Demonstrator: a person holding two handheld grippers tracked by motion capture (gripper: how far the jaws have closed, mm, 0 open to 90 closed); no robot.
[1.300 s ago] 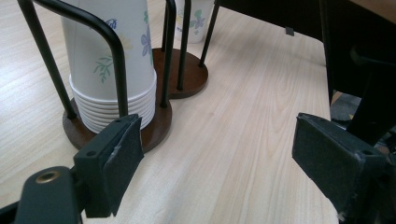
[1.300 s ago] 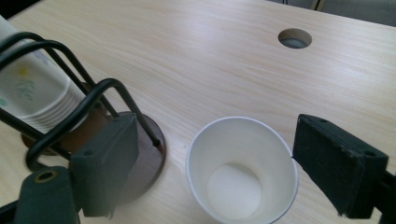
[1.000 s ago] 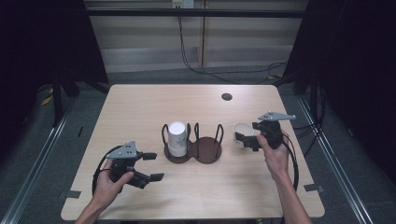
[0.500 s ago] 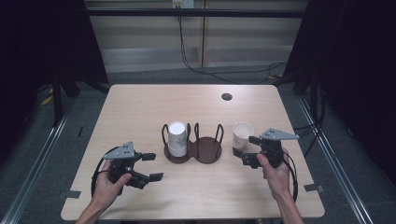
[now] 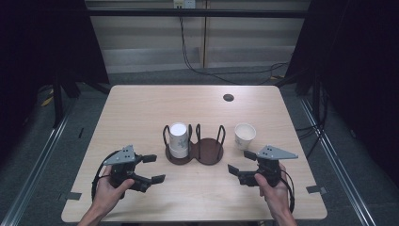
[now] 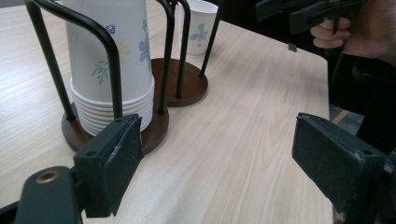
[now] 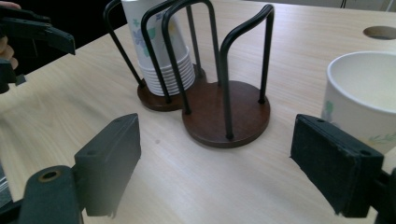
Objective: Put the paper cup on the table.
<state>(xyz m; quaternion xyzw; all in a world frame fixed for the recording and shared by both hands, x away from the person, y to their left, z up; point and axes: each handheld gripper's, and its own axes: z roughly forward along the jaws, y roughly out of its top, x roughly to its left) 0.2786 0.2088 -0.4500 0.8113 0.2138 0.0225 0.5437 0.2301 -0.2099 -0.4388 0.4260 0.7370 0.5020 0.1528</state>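
While both my left gripper (image 5: 149,168) and right gripper (image 5: 242,164) are hovering empty with jaws spread, I am judging the upright single paper cup (image 5: 245,135), just right of the two-bay cup holder (image 5: 195,151), as needing pickup next.

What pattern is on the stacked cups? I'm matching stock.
White stacked cups with small floral prints, clearest in the left gripper view.

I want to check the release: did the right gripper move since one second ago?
Yes. The right gripper has drawn back toward the person, away from the single paper cup, which now stands free beside the cup holder.
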